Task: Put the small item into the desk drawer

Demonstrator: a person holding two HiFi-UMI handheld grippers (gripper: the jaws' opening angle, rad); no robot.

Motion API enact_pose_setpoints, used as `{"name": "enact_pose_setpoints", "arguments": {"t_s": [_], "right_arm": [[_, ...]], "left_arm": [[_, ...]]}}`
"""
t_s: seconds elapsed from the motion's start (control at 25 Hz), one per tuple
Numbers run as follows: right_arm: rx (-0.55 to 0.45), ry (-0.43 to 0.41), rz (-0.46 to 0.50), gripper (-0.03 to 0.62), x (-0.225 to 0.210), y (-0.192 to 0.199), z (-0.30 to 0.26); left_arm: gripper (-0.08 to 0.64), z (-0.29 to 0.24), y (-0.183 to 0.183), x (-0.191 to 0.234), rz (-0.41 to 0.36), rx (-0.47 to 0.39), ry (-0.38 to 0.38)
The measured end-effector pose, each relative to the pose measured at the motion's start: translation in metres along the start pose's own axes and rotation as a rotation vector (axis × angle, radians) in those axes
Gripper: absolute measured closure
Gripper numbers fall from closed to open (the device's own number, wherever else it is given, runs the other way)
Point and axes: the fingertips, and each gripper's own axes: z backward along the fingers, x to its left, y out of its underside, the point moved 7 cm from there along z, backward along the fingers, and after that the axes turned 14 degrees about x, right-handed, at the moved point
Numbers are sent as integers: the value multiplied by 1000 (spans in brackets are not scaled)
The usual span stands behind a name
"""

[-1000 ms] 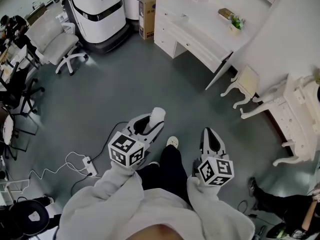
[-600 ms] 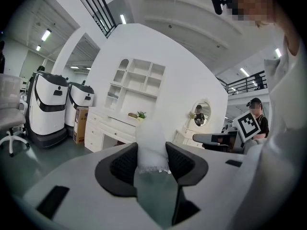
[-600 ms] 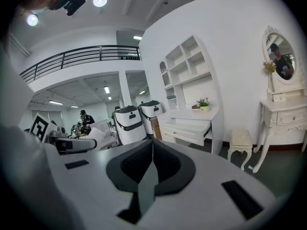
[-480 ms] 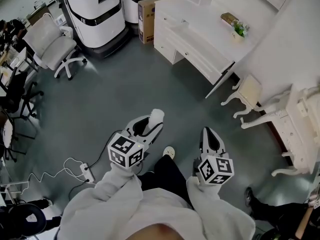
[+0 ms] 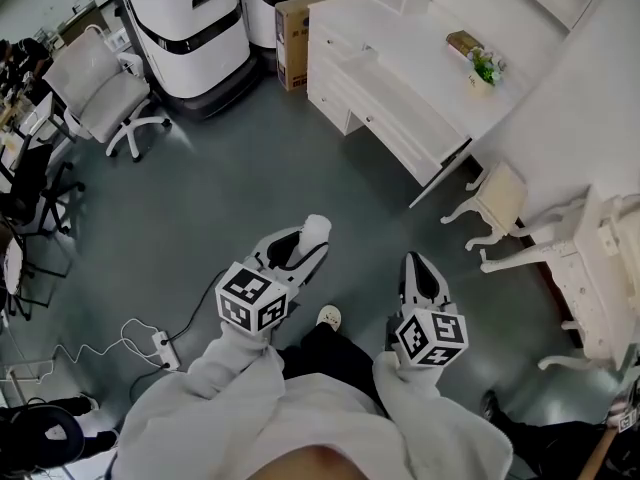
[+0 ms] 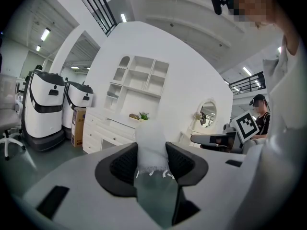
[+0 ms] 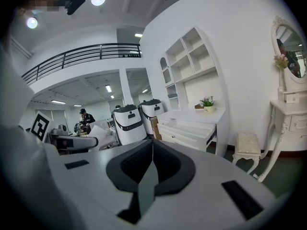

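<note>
My left gripper (image 5: 313, 238) is shut on a small white fluffy item (image 6: 151, 145), which sticks up between the black pads (image 6: 125, 163); the white item (image 5: 316, 230) also shows at the jaw tips in the head view. My right gripper (image 5: 420, 265) is shut with nothing in it, its pads (image 7: 165, 164) pressed together. Both are held above the grey floor, pointing towards the white desk (image 5: 420, 68). The desk's top drawer (image 5: 375, 80) stands pulled out; the drawer (image 7: 188, 127) lies ahead in the right gripper view. The desk (image 6: 108, 128) is far off in the left gripper view.
Two white-and-black machines (image 5: 195, 28) and a cardboard box (image 5: 293, 28) stand left of the desk. A potted plant (image 5: 484, 68) sits on the desktop. A white stool (image 5: 495, 193) and dressing table (image 5: 605, 268) are to the right. An office chair (image 5: 100, 98) and a power strip (image 5: 165, 348) lie left.
The desk, the stool and the floor have slid down and nearer in the head view, so the person has walked towards the desk. Both grippers keep their places and grip.
</note>
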Motion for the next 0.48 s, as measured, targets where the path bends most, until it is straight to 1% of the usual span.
{"name": "enact_pose_setpoints", "arguments": {"t_s": [0.2, 0.48], "right_arm": [[2, 1, 7, 558, -25, -10, -12], [4, 4, 9, 558, -51, -16, -23]], "left_arm": [[373, -29, -14, 1, -10, -7, 0], [373, -59, -21, 1, -9, -7, 1]]}}
